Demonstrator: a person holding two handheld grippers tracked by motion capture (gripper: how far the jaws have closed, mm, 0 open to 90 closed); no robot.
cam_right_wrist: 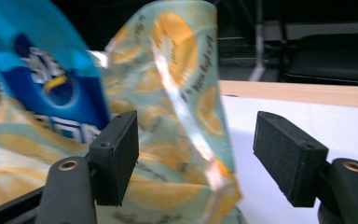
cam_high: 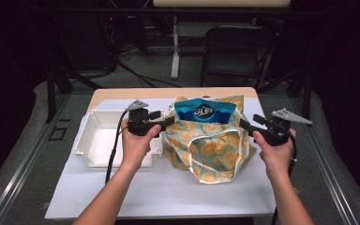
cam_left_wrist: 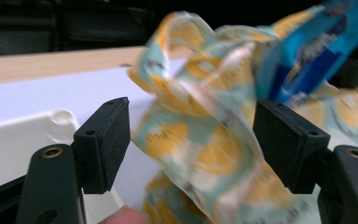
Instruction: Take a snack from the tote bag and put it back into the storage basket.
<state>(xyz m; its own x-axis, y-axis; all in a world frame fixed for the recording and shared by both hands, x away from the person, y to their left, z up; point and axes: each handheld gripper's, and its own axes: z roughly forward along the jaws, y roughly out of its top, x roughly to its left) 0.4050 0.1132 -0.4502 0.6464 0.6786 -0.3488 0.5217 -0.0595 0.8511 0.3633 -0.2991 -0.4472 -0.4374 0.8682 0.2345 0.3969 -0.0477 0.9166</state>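
A white tray [cam_high: 98,136] sits at the tabletop's [cam_high: 168,187] left. Just beside it, the left hand-held gripper [cam_high: 168,121] is released at the orange-print bag's [cam_high: 211,145] left edge, fabric loose between its jaws. The bag stands mid-tabletop with a blue packet [cam_high: 205,111] inside; the right hand-held gripper [cam_high: 242,123] is likewise released at its right edge.

Around the work: a tray, a covered tabletop, a dim room behind.

A white plastic tray [cam_high: 98,138] sits at the left on the white sheet [cam_high: 168,192] covering the wooden tabletop [cam_high: 168,93]. Beyond the far edge stand a black folding chair [cam_high: 236,49] and a white table leg [cam_high: 175,44]; dark cables, probably, trail across the grey floor [cam_high: 136,70].
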